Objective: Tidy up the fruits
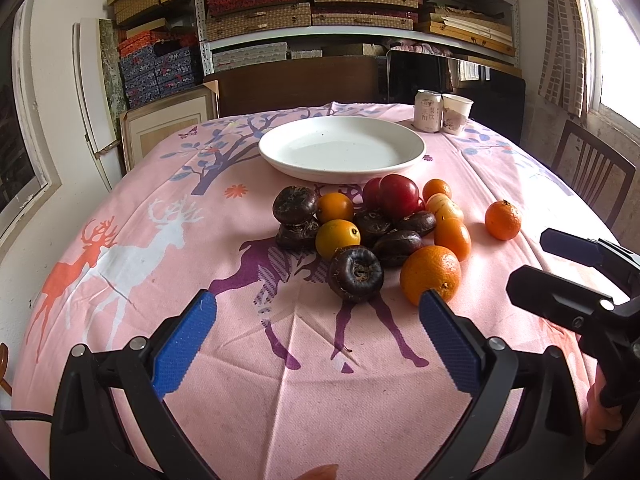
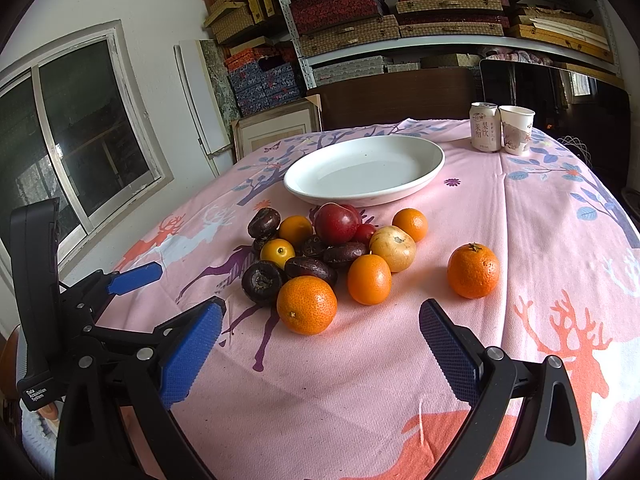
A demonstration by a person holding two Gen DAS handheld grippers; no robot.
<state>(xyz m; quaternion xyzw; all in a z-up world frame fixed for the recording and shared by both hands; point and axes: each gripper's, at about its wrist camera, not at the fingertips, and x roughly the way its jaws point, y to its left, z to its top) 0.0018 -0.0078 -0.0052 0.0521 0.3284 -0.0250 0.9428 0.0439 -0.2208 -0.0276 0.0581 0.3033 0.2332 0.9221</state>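
A heap of fruit (image 2: 320, 256) lies at the middle of the worktop, just at the 6 o'clock side of a white plate (image 2: 434, 160) that holds nothing. In the heap are dark water chestnuts (image 2: 262, 282), two yellow-orange round fruits (image 2: 277, 252), red plums (image 2: 336, 224), a pale yellow fruit (image 2: 394, 248) and several mandarins; the nearest mandarin (image 2: 307, 305) touches a water chestnut at the heap's 6 o'clock edge. One lone mandarin (image 2: 473, 271) sits apart at the heap's 3 o'clock.

The left gripper (image 1: 318, 328) hovers over the cloth at the heap's 6 o'clock, its blue fingers (image 1: 186, 340) spread wide and holding nothing; one fingertip overlaps the nearest mandarin in the left wrist view. The right gripper (image 2: 320, 340) hangs likewise at 6 o'clock, fingers (image 2: 448, 344) wide apart and empty.

The worktop wears a pink tablecloth (image 2: 520, 240) printed with deer and trees. At the plate's 2 o'clock stand a drink can (image 2: 485, 127) and a paper cup (image 2: 516, 130), touching. Shelves of boxes (image 2: 360, 12) fill the 12 o'clock wall; a window (image 2: 72, 140) is at 9 o'clock.
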